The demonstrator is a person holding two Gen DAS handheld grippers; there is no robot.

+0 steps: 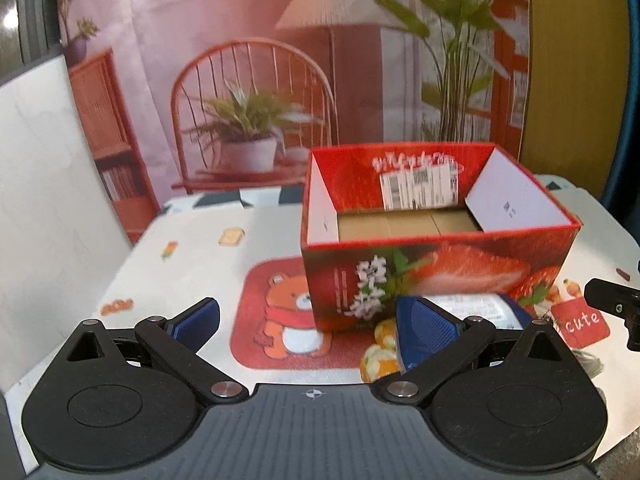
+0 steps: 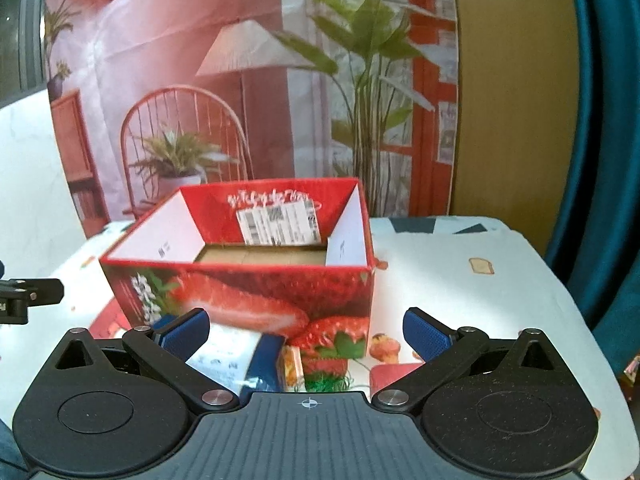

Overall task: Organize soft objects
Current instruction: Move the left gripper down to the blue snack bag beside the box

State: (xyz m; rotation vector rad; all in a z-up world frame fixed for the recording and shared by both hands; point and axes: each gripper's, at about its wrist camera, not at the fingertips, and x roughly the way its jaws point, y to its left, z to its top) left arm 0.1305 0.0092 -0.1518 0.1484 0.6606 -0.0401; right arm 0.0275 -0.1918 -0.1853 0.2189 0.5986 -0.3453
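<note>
While both grippers hover low over the table (image 2: 460, 280), a red box (image 1: 436, 268) printed with strawberries and white blossom stands open ahead of them. Its floor shows bare cardboard. A white shipping label (image 2: 278, 222) with barcodes hangs on the inner far wall, under white script too blurred to read. Just in front of the box lies a soft white and blue pack (image 2: 236, 358), its small print illegible. The left gripper (image 1: 308, 324) has its blue pads spread wide, holding nothing. The right gripper (image 2: 306, 334) is likewise spread, with the pack close to its left finger (image 2: 186, 334). The tablecloth (image 1: 192, 240) bears a cartoon bear (image 1: 288, 320) and a red tag reading "cute" (image 1: 582, 322).
</note>
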